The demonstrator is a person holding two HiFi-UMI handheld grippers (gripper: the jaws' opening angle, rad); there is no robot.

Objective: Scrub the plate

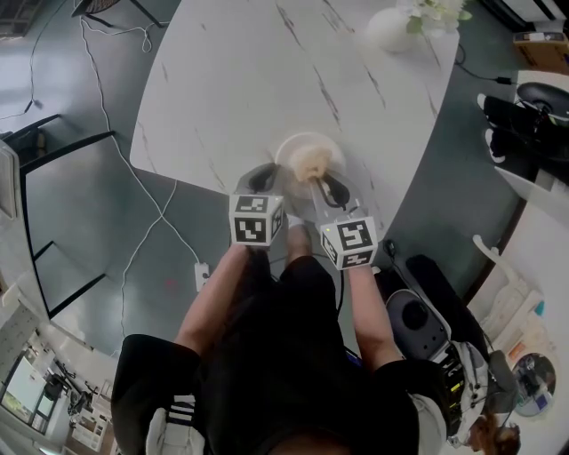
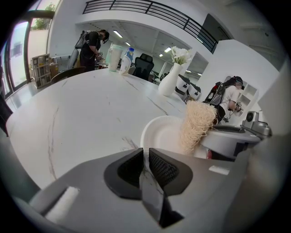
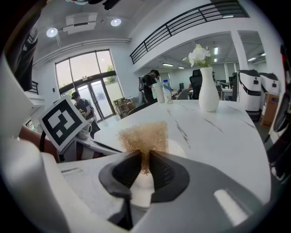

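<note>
A white plate (image 1: 302, 146) lies at the near edge of the white marble table (image 1: 240, 80). My left gripper (image 1: 260, 182) meets the plate at its near left rim. In the left gripper view the plate (image 2: 163, 134) runs in between the pads, and the left gripper (image 2: 146, 152) is shut on that rim. My right gripper (image 1: 327, 188) is shut on a tan fibrous scrubber (image 1: 311, 163). The scrubber (image 3: 143, 135) sticks out past the jaws of the right gripper (image 3: 146, 157) and rests on the plate (image 3: 178, 148). From the left, the scrubber (image 2: 196, 122) stands upright on the plate's right side.
A white vase with flowers (image 1: 396, 25) stands at the table's far end, and a cup and bottles (image 2: 119, 57) sit at the far left. Cables run over the grey floor (image 1: 133, 178). Office gear and bags (image 1: 524, 115) crowd the right side.
</note>
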